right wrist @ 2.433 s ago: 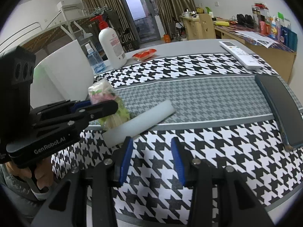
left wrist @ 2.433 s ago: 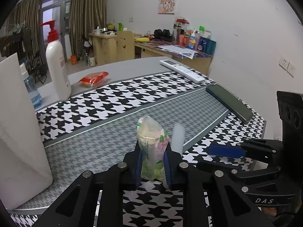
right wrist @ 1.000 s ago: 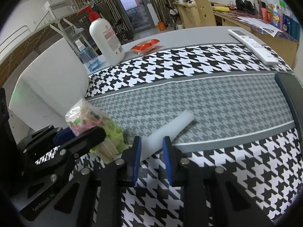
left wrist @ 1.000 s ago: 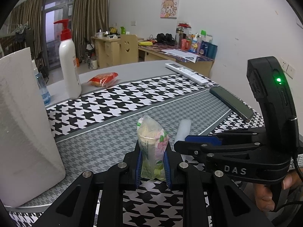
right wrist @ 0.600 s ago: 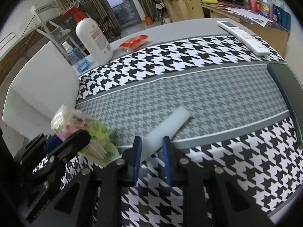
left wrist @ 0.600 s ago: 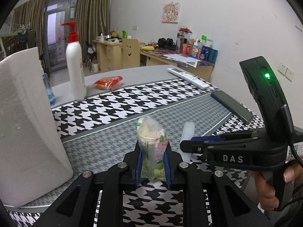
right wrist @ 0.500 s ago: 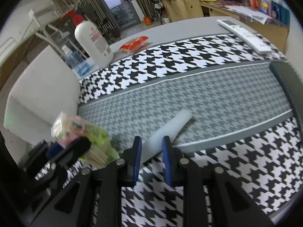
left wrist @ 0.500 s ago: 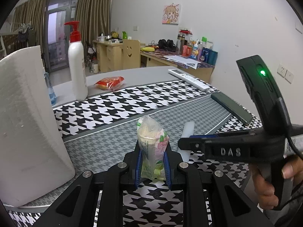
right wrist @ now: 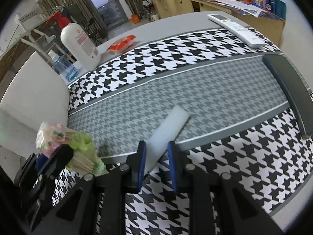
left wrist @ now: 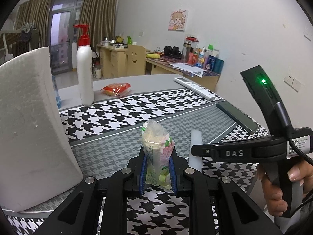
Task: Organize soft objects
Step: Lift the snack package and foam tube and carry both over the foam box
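left tongs [left wrist: 157, 173] grip tissue pack [left wrist: 156, 148] | right tongs [right wrist: 156, 160], "DAS", clamp foam stick [right wrist: 166, 129]

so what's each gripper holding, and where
Left gripper pinches the tissue pack at its lower half. Right gripper straddles the foam stick's near end; whether it grips is unclear.

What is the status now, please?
Left gripper shut on tissue pack. Right gripper shut on foam stick. Nothing blocks either.

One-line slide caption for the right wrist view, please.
Right gripper closed on a white foam stick above the checked tablecloth, left gripper alongside holding a tissue pack.
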